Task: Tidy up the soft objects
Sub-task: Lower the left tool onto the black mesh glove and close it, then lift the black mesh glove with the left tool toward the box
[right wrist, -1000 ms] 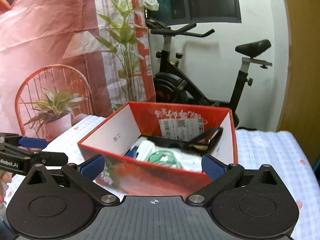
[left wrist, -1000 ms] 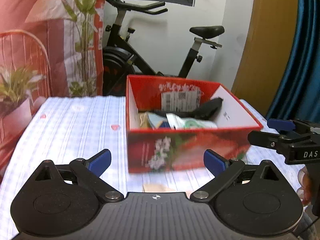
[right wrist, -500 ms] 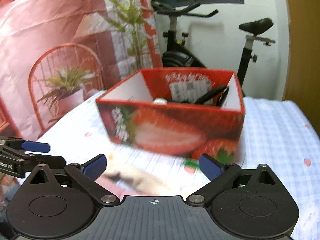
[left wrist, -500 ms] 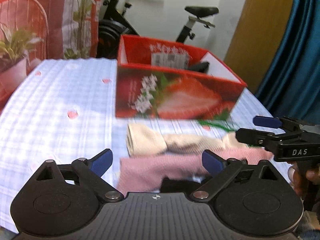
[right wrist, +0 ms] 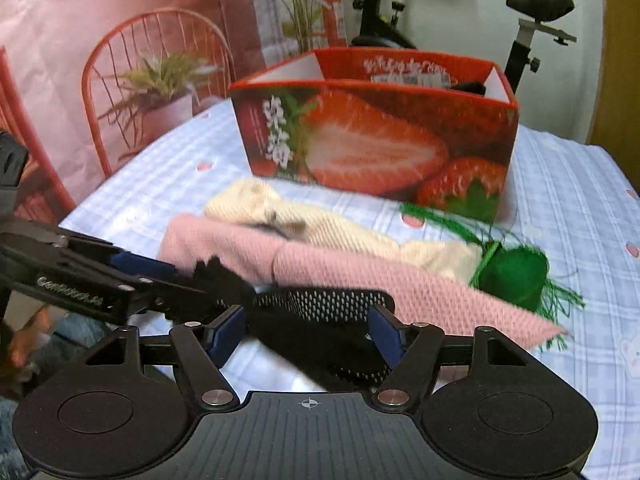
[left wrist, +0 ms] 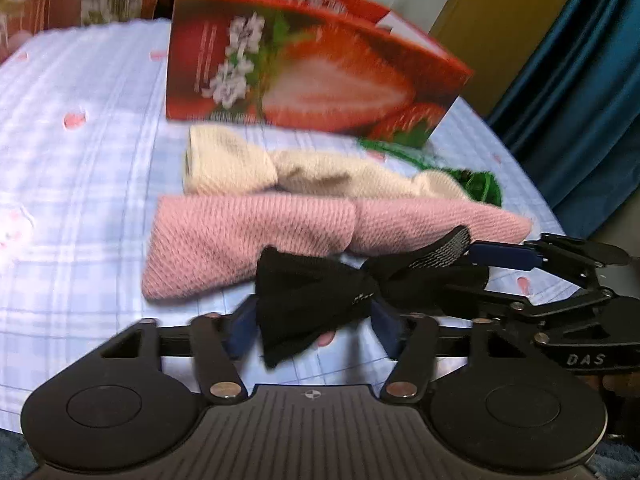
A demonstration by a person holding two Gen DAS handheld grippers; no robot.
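The box (left wrist: 312, 60) is sitting at twelve o'clock on the table (left wrist: 80, 160), with the cream cloth (left wrist: 256, 168), pink cloth (left wrist: 248, 236) and green tassel (right wrist: 516, 272) lying in rows before it. Nearest the cameras, the black sock (left wrist: 316, 300) is lying between both sets of jaws. The left gripper (left wrist: 316, 332) and right gripper (right wrist: 308, 336) are each closing around an end, jaws part-way in; whether the pads are pressing yet I cannot tell.

Risks, I judge: the pink cloth touching the sock at twelve o'clock is likely getting dragged along, and a shallow pinch is letting an end slip.

A second ago both jaws were standing wide and aimed at the box; now they are lower, over the sock.
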